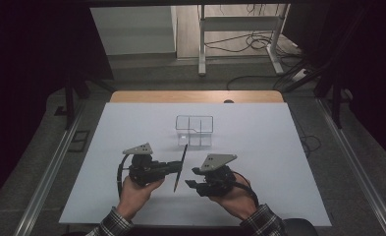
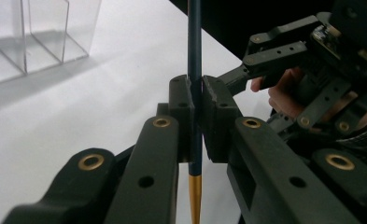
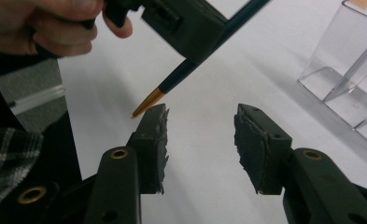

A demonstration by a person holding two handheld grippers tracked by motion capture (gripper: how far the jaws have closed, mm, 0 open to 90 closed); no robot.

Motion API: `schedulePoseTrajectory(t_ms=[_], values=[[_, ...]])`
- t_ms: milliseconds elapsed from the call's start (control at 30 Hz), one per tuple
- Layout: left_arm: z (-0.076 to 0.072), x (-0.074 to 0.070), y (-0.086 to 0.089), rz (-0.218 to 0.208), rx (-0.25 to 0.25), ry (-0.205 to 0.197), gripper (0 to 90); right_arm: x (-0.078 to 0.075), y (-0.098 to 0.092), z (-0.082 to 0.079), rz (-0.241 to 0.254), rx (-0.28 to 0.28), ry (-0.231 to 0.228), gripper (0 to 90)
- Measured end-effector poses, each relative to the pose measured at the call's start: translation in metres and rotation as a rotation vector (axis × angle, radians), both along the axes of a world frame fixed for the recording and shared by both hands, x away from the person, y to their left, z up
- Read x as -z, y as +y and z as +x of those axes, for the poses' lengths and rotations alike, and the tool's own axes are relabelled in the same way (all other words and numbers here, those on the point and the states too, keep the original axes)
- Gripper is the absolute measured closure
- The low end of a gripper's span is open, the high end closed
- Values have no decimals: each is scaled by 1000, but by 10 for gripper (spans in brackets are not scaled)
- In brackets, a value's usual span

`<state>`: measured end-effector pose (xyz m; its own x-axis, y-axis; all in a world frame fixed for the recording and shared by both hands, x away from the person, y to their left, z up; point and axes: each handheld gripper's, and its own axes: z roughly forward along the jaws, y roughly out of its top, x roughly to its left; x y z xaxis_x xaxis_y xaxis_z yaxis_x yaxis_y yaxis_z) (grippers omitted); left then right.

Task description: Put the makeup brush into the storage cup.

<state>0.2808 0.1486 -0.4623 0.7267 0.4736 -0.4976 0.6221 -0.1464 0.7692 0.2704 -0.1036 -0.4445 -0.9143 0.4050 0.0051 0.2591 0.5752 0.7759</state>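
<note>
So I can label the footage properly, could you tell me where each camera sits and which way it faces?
High view: above the person's side, facing forward and down on the white table; forearms, both hands.
Left gripper view: rides the left gripper, facing along its jaws clamping the pen.
Right gripper view: rides the right gripper, jaws open.
All share the pen and clear organizer.

The pen [image 2: 194,42] is dark blue with a gold tip; the grippers [image 1: 178,167] are black with brass-coloured rivets; the box [image 1: 194,130] is clear; the table [image 1: 259,147] is white; the sleeve [image 1: 113,223] has a dark plaid pattern.
</note>
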Motion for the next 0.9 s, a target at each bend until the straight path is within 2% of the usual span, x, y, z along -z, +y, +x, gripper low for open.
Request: schedulePoseTrajectory(t_ms=[167,233,300,433,600,800,900], values=[[4,2,2,-11,4,68,840,-1,5,-7,-58,-33,-71,563],[6,3,3,-17,7,91,841,-1,7,-10,-90,-48,-113,563],[7,5,4,-49,20,122,841,0,8,-13,-113,-57,-141,564],[10,8,5,-59,24,161,840,0,9,-15,-134,-70,-171,566],[12,10,4,-29,37,202,840,-1,7,-15,-156,-72,-212,573],[13,11,2,16,61,248,840,-5,8,-16,-228,-79,-320,583],[14,12,1,29,68,257,840,-6,9,-15,-267,-86,-373,586]])
